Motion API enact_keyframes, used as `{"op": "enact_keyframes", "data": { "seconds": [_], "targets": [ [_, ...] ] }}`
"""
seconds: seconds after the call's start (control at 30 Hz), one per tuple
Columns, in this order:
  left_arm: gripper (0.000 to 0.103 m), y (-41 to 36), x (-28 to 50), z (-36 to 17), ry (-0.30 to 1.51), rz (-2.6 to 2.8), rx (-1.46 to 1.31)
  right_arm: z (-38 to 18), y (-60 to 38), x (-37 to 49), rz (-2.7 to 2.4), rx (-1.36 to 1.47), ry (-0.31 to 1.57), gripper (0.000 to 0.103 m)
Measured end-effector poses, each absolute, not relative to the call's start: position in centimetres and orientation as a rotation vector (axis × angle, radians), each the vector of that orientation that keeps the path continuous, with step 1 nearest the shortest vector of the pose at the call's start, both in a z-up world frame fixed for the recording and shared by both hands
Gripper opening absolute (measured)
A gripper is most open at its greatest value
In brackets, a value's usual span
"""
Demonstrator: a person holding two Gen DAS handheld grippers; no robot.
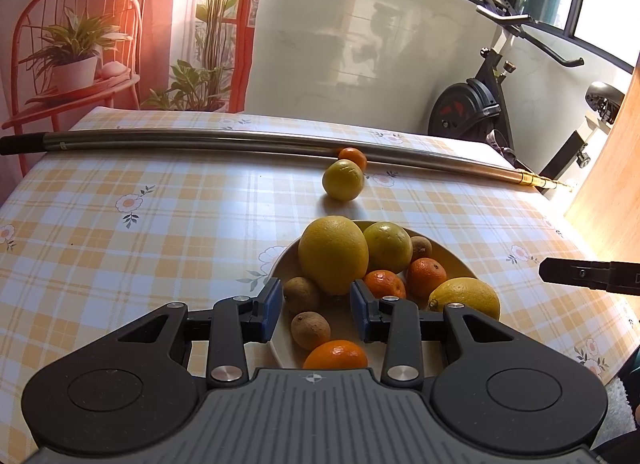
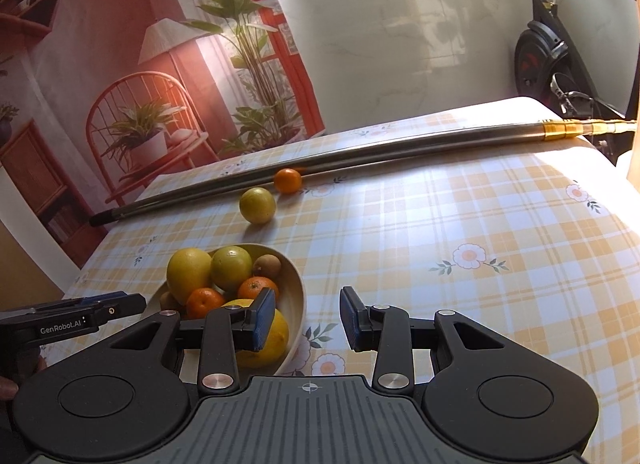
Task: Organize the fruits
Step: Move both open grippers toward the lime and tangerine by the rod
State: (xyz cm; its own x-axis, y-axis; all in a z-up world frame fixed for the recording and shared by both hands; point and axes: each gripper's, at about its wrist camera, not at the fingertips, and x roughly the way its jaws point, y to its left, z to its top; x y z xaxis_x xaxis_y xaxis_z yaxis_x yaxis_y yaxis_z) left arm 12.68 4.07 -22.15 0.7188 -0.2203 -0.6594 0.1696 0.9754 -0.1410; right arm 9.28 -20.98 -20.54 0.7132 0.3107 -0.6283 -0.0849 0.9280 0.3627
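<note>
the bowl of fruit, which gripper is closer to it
Left. The left gripper hangs open right over the near part of the bowl, fruit showing between its fingers. The right gripper is open just off the bowl's right side, over the tablecloth.

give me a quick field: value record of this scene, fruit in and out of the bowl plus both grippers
surface: table with checked floral cloth
bowl: cream bowl, near edge of the table
in bowl: large yellow citrus, mandarins, small brown fruits, lemon
loose fruit: yellow-green citrus and mandarin on the cloth beyond the bowl, mandarin beside the pole
pole: metal pole across the far side
left hand-held gripper: open, empty, over the bowl
right hand-held gripper: open, empty, at the bowl's right rim
</note>
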Motion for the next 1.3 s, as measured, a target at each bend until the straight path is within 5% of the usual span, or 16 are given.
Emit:
{"op": "enact_keyframes", "data": {
  "seconds": [1.3],
  "targets": [
    [0.039, 5.2, 16.1, -17.9, 0.693, -0.281, -0.092, -17.5, -21.4, 11.1, 0.237, 0.311, 0.663, 0.034]
  ]
}}
